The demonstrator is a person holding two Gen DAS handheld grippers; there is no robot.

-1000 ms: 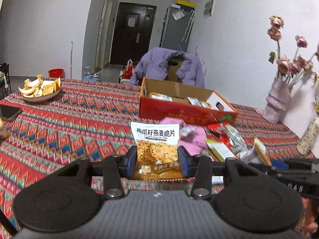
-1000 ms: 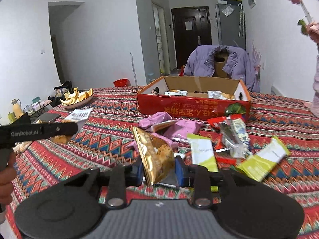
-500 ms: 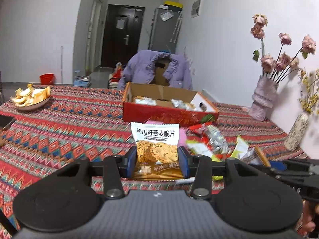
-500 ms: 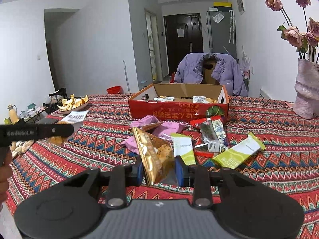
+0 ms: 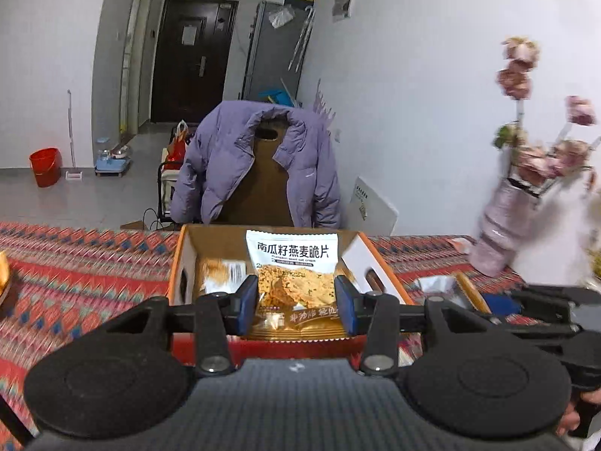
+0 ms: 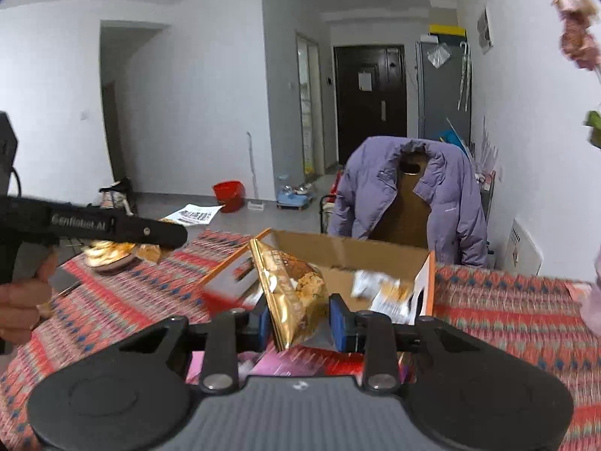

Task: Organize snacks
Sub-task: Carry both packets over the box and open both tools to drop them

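My left gripper [image 5: 296,306] is shut on a white and gold oat crisp packet [image 5: 293,282], held upright just over the near wall of the open red cardboard box [image 5: 180,263]. My right gripper [image 6: 298,319] is shut on a gold snack packet [image 6: 296,293], turned edge-on, at the near edge of the same box [image 6: 424,274]. Other packets [image 6: 383,293] lie inside the box. The left gripper's body [image 6: 112,225] shows at the left of the right wrist view.
The table has a red patterned cloth [image 5: 82,274]. A pink vase of dried flowers [image 5: 499,225] stands at the right. A chair with a purple jacket [image 5: 259,161] is behind the box. A plate of peels [image 6: 109,253] sits far left. Pink packets [image 6: 285,360] lie below the right gripper.
Both grippers have moved forward with their packets, from over the loose snacks to the box's near edge. The box now looms close in both views.
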